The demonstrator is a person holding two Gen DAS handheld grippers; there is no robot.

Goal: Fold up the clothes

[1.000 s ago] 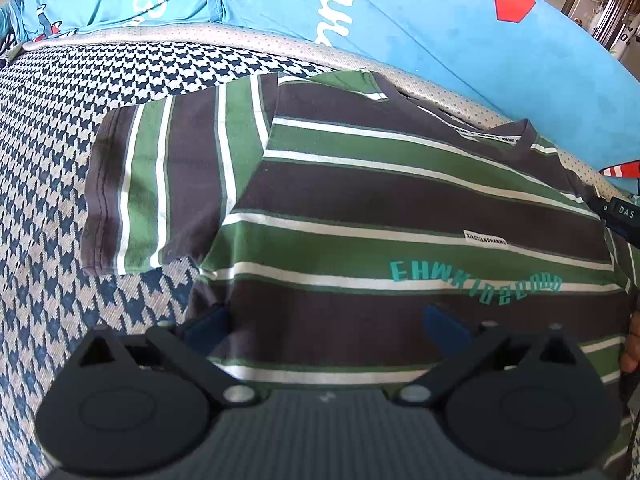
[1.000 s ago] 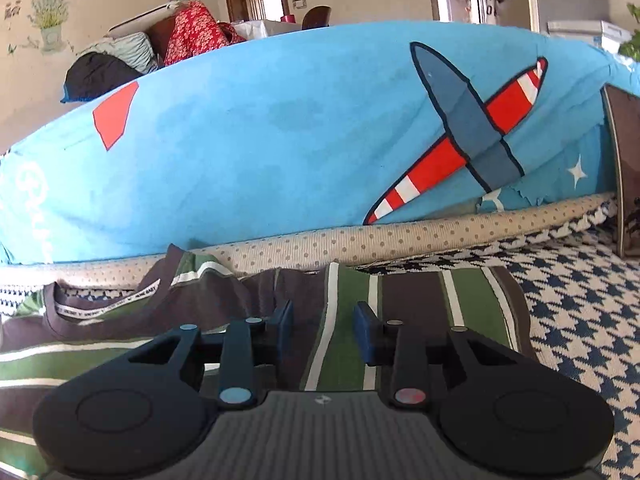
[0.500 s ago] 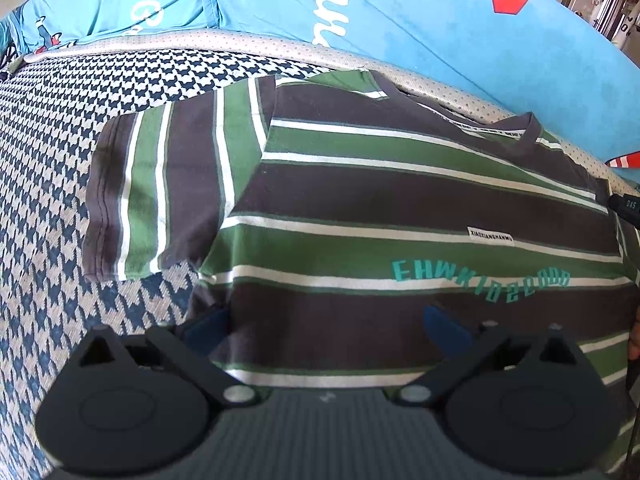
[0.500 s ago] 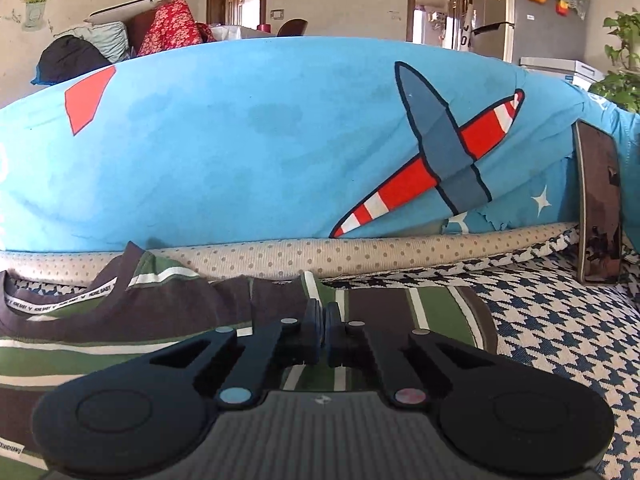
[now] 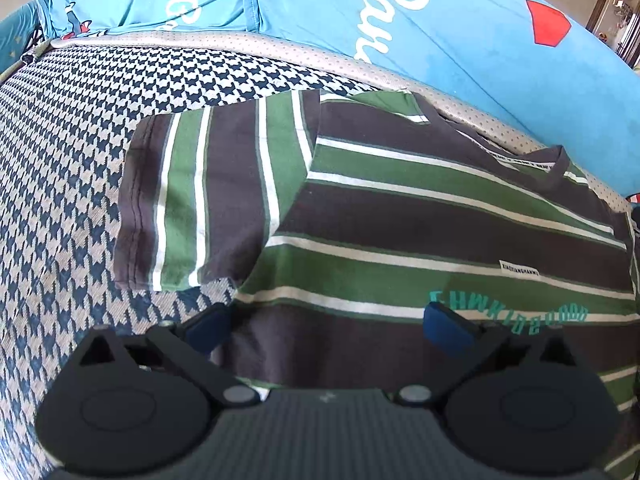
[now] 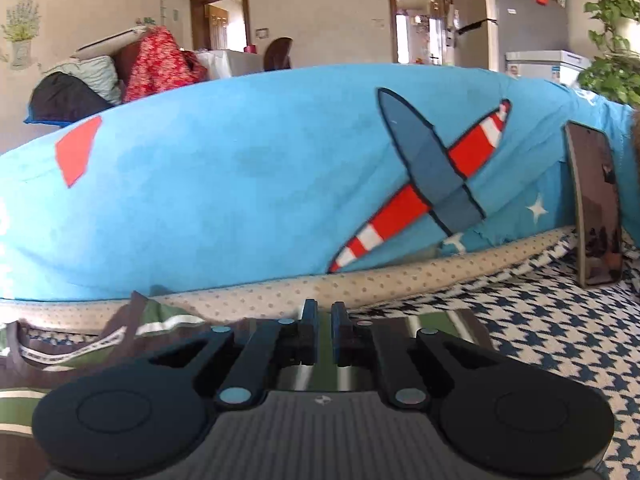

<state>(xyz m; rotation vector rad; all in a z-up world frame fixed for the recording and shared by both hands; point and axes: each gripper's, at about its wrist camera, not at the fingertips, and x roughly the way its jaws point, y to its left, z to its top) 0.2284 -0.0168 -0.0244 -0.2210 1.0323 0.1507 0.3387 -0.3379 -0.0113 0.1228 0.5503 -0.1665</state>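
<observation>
A T-shirt (image 5: 440,216) striped in green, dark grey and white lies flat on the houndstooth cover (image 5: 60,160), with its neck toward the blue cushion. Its left sleeve (image 5: 200,200) is spread out to the side. My left gripper (image 5: 328,330) hovers open over the shirt's lower body, one blue pad by the side seam and the other near the teal lettering. In the right wrist view, my right gripper (image 6: 325,330) is pinched on the other sleeve (image 6: 440,320), with only a thin gap between its pads. The collar (image 6: 60,344) shows at the left.
A large blue cushion (image 6: 240,200) with a plane print runs along the back, above a tan dotted band (image 6: 400,284). A dark phone (image 6: 596,208) leans upright against it at the right. Houndstooth cover (image 6: 560,340) extends beyond the sleeve.
My right gripper has gone from open to shut over the sleeve and has shifted a little. The left gripper stays open and has drifted slightly over the shirt.
</observation>
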